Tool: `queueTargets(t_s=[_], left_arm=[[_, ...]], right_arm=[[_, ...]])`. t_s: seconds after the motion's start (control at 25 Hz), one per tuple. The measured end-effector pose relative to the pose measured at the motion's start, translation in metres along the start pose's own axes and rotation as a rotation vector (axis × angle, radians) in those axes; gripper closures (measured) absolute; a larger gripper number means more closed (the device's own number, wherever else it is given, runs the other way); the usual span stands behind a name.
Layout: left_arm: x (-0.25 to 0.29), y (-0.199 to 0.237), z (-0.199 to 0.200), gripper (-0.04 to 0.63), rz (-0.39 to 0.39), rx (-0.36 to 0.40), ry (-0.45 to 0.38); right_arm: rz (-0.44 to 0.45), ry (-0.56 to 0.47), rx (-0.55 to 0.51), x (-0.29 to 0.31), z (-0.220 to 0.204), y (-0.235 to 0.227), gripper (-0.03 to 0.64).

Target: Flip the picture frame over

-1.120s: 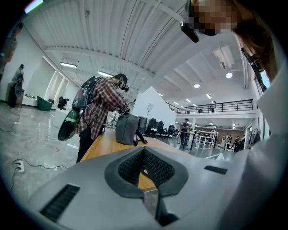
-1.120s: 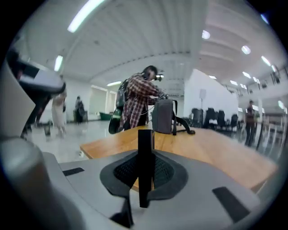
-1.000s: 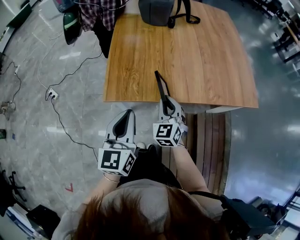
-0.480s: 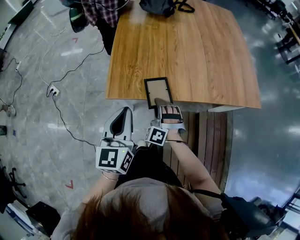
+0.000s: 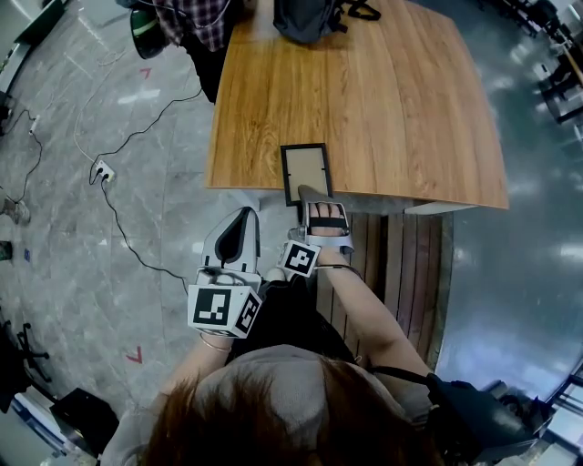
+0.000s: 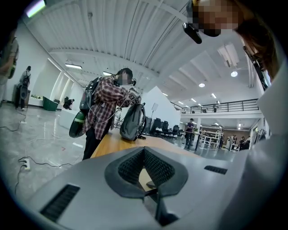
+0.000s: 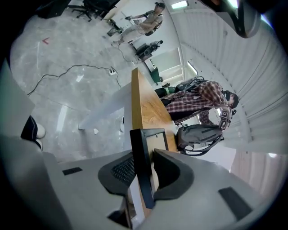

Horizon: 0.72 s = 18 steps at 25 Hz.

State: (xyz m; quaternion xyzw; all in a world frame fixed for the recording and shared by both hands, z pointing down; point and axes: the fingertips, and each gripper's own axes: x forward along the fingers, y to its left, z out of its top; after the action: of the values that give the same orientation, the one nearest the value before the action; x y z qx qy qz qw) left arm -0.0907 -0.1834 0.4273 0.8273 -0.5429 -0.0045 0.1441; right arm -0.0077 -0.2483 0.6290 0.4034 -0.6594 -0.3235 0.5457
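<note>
The black picture frame lies flat on the wooden table with its tan panel up, its near end over the table's front edge. My right gripper is at that near end. In the right gripper view the frame's black rim stands between the jaws of the right gripper. They have just been opening, and a thin gap shows beside one pad. My left gripper hangs off the table's front left, over the floor, shut on nothing; its tips meet.
A grey backpack stands at the table's far edge, beside a person in a plaid shirt. A cable with a power strip runs across the floor on the left. A slatted wooden bench is below the table's right front.
The frame stood on edge in my right gripper a second ago and now lies flat on the table. The right gripper rolled over and sank with it. The left gripper kept still.
</note>
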Motion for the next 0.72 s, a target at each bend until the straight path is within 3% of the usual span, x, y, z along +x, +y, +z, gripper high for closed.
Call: queueTargets(t_s=[0.16,0.36,0.64,0.72], left_arm=[[0.002,0.002,-0.004,0.589,0.003,-0.007,0.005],[-0.001,0.006,-0.008,0.589,0.010,-0.009,0.017],[0.001,0.008,-0.008,0.589,0.009,-0.005,0.016],[0.001,0.009,-0.007,0.589,0.013,-0.005,0.018]], right_arm=[[-0.096,-0.010,-0.009,0.004,-0.004,-0.005,0.535],[-0.078,-0.040,0.027,0.004,-0.002,0.001,0.534],[0.031,-0.014,0.067,0.002,-0.002,0.012,0.363],[0.041,-0.010,0.063,0.002,-0.004,0.012,0.340]])
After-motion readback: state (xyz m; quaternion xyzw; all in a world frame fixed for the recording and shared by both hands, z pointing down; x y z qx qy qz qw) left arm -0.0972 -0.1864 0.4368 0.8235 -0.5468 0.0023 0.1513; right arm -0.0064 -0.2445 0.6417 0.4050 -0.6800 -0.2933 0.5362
